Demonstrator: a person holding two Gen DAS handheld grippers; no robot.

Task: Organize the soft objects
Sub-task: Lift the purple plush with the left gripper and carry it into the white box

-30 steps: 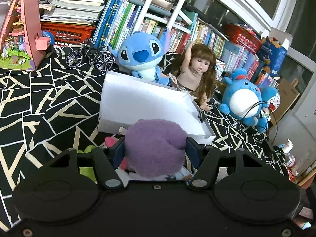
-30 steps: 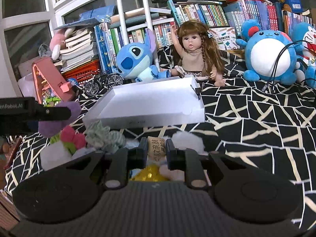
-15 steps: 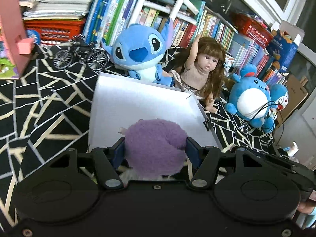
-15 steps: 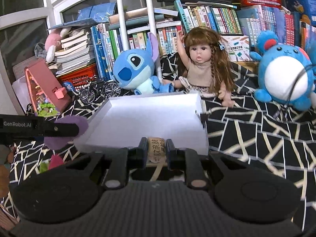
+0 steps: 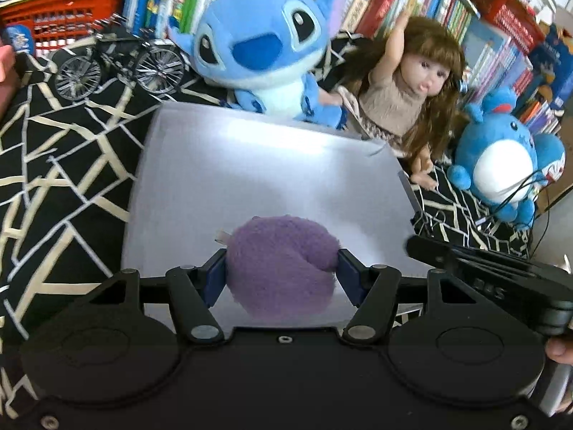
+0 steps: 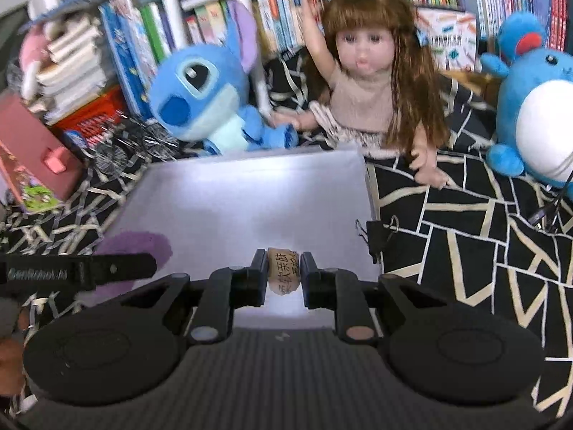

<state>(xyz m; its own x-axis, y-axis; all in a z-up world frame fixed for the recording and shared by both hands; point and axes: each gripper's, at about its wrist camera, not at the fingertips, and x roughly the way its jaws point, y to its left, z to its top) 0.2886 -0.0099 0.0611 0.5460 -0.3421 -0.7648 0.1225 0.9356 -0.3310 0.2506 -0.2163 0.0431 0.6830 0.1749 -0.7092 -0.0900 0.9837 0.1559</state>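
Observation:
A fuzzy purple plush (image 5: 283, 265) sits squeezed between the blue pads of my left gripper (image 5: 283, 274), which hovers over the near part of the white shallow box (image 5: 250, 165). My right gripper (image 6: 284, 272) is shut on a small tan roll with printed characters (image 6: 284, 273), held above the near edge of the same white box (image 6: 250, 197). In the right wrist view the purple plush (image 6: 143, 247) and the left gripper's finger (image 6: 89, 272) show at the lower left. The right gripper's body (image 5: 494, 279) enters the left wrist view from the right.
Behind the box sit a blue plush creature (image 5: 265, 46), a long-haired doll (image 6: 365, 79) and a round blue-and-white plush (image 6: 537, 118), with bookshelves beyond. A wire bicycle model (image 5: 118, 68) and a pink toy house (image 6: 39, 172) stand left. A binder clip (image 6: 372, 236) is on the box's right rim.
Both grippers have moved forward over the white box, carrying the purple plush and the tan roll. The pile of soft items near the front has dropped out of view.

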